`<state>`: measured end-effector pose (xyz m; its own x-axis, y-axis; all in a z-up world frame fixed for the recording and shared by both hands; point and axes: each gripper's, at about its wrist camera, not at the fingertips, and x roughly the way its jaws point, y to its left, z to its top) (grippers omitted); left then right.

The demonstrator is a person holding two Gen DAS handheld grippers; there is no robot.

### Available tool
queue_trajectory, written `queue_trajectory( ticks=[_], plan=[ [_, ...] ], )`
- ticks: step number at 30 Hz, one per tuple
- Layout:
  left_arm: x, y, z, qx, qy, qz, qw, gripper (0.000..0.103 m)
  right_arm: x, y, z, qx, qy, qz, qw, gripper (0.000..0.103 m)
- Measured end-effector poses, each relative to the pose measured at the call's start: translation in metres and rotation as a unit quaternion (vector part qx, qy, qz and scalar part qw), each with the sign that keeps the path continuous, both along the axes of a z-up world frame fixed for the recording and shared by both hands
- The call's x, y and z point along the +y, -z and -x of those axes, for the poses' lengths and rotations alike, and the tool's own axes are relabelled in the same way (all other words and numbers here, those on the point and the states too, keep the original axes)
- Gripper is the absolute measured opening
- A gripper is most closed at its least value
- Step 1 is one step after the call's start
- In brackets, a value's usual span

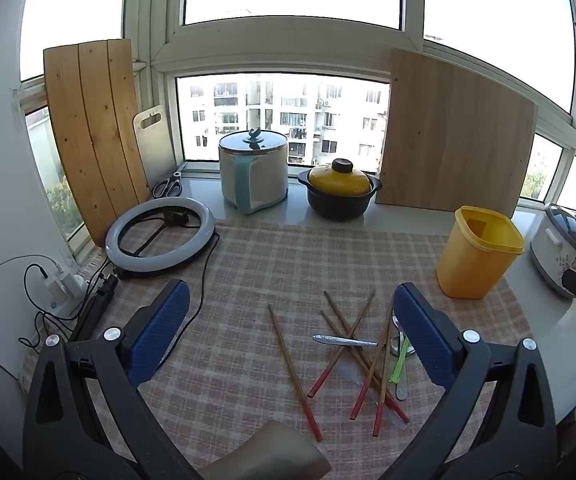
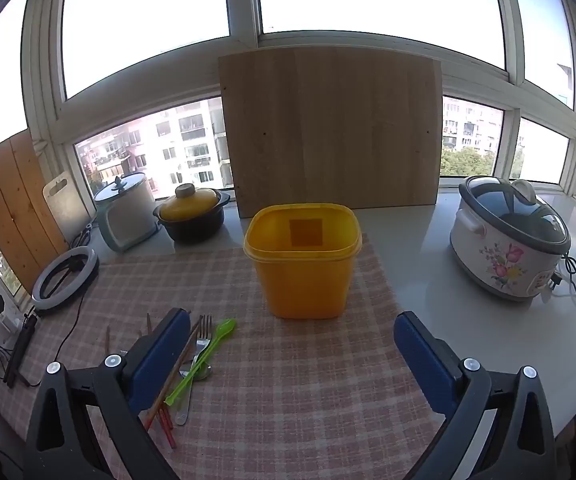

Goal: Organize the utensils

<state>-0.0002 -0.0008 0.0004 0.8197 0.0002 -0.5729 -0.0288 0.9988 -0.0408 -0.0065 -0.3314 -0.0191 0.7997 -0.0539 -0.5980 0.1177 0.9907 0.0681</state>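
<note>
Checked cloth (image 1: 248,280) by the window, nothing sorted yet. Chopsticks (image 1: 294,372), fork (image 2: 200,344) and green spoon (image 2: 204,356) lie heaped loose; yellow bin (image 2: 302,266) looks empty. My left gripper (image 1: 288,336) and right gripper (image 2: 292,360) both gape wide, holding nothing.

A pale worktop (image 2: 428,248) runs under the windows, its middle covered by a checked cloth (image 1: 272,264). On the cloth lie scattered chopsticks (image 1: 294,372), a metal spoon (image 1: 344,340), a fork (image 2: 202,340) and a green plastic spoon (image 2: 204,354), with a yellow container (image 2: 302,264) standing toward the back edge. A ring light (image 1: 160,236) rests at the cloth's left edge.
</note>
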Motion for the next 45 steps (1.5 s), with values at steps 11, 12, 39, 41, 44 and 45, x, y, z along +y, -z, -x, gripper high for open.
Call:
queue_trajectory(
  ticks=[11,12,39,41,44,45],
  plan=[
    [-0.0023,-0.0036,-0.0007,-0.002,-0.002,0.000,1.0000,0.103,0.0019,0.0005,-0.0001,-0.001,0.000,0.004,1.000,0.103],
    [-0.0024,-0.0038,-0.0009,-0.002,-0.002,0.002,1.0000,0.103,0.0012,0.0011,-0.0008,0.000,0.000,0.003,1.000,0.103],
    [-0.0021,-0.0026,-0.0017,-0.003,0.003,-0.001,1.0000,0.103,0.0019,0.0062,-0.0020,0.005,0.001,0.003,1.000,0.103],
    [-0.0033,-0.0045,-0.0030,-0.002,0.004,-0.002,1.0000,0.103,0.0019,0.0064,-0.0025,0.006,0.001,0.003,1.000,0.103],
    [-0.0050,-0.0062,-0.0042,-0.001,0.006,-0.002,1.0000,0.103,0.0021,0.0067,-0.0026,0.006,0.001,0.003,1.000,0.103],
    [-0.0052,-0.0064,-0.0045,-0.001,0.006,-0.002,1.0000,0.103,0.0021,0.0068,-0.0027,0.007,0.001,0.003,1.000,0.103]
  ],
)
